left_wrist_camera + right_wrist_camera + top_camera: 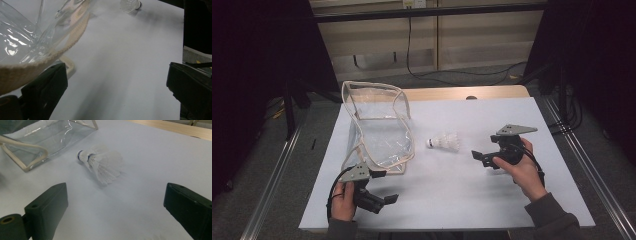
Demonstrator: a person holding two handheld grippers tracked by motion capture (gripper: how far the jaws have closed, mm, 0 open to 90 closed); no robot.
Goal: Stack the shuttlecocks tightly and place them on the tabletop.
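A clear plastic bag [379, 135] with cream trim lies open on the left of the white sheet [492, 200]. To its right lie what look like two white shuttlecocks [444, 141] close together, cork ends toward the bag. My right gripper [484, 147] is open a little right of them, and in the right gripper view its jaws [116, 207] stand wide with the shuttlecocks [105, 165] ahead and apart from them. My left gripper [384, 186] is open by the bag's near corner. The bag's trim [25, 65] hangs just over one of its jaws [117, 87].
The wooden table edge [462, 93] shows beyond the sheet. Metal rails [587, 165] run along both sides. Cables [447, 74] lie on the floor behind. Bare sheet stretches between the two hands.
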